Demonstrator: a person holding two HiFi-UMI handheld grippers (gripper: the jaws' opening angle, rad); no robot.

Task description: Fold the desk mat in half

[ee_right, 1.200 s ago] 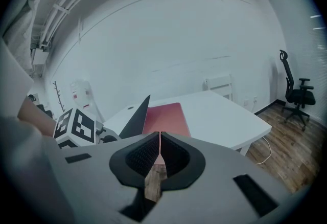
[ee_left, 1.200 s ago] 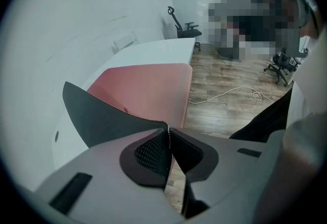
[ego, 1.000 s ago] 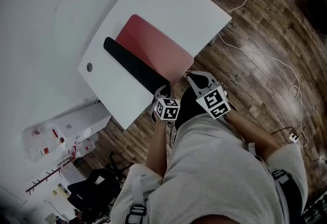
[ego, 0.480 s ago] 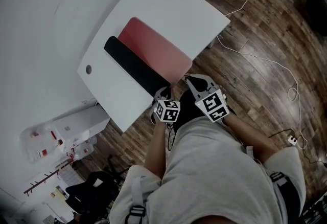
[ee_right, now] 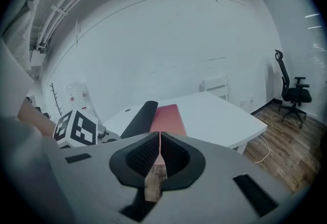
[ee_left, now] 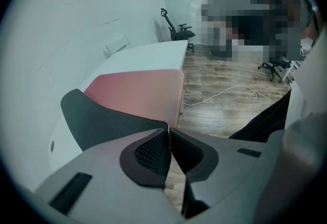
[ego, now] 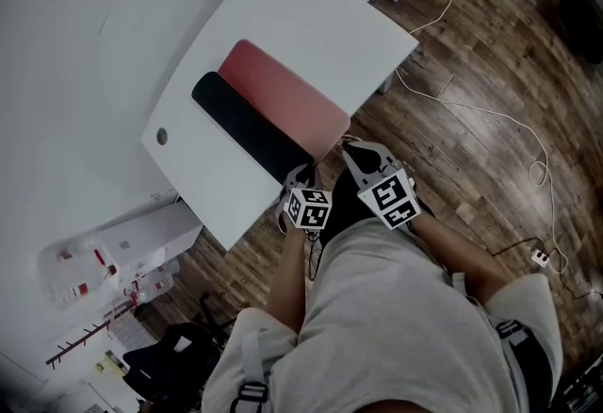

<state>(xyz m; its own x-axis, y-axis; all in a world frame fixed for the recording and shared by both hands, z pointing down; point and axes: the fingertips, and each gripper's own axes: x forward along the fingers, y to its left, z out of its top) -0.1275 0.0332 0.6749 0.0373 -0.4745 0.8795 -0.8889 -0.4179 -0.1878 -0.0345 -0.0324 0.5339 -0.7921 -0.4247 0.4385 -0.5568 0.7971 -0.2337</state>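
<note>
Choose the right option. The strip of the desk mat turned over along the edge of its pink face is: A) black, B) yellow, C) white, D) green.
A: in the head view the desk mat shows its pink face, and the turned-over strip along one edge of it is black, on the white desk.

Noted right gripper (ee_right: 160, 136) jaws pinched on thin pink edge of desk mat (ee_right: 167, 116), black underside turned up at 11 o'clock on white desk (ee_right: 219, 113), marker cube (ee_right: 76, 128) at 9 o'clock, office chair (ee_right: 295, 92) at 3 o'clock.
</note>
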